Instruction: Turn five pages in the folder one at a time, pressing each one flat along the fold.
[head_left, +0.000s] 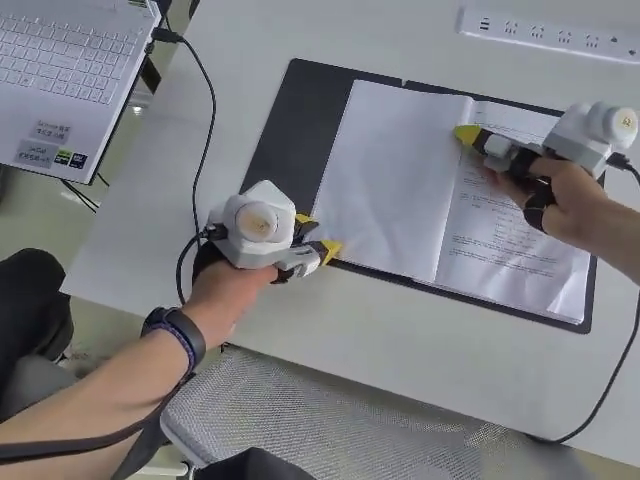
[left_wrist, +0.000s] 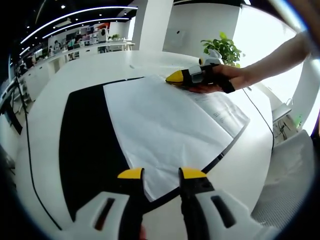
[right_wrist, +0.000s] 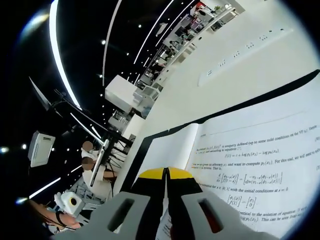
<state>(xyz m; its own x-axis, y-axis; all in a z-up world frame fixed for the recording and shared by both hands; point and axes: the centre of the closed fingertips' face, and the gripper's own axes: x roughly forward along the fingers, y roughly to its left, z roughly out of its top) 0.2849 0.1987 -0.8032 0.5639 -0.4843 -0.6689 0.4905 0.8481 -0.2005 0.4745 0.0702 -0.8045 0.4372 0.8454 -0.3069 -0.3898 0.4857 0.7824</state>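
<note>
Head view: one folder (head_left: 290, 130) lies open on the table (head_left: 400, 350), with one laptop (head_left: 60, 70) and one power strip (head_left: 550, 35) (both idle). The right gripper (head_left: 467, 133) is at the fold (head_left: 452, 190), the left gripper (head_left: 318, 236) at the blank page's (head_left: 390, 180) bottom corner.

Left gripper view: jaws apart and holding nothing, so the page may spring back.

Right gripper view: jaws closed together, empty. Dragging hard could crease the printed page (right_wrist: 250, 160).

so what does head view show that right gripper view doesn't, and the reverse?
Head view adds: laptop left of the folder, mesh chair below the table edge.
Right gripper view adds: legible formulas on the printed page.
Shared: folder, printed page, power strip, right claw shut by the fold.
</note>
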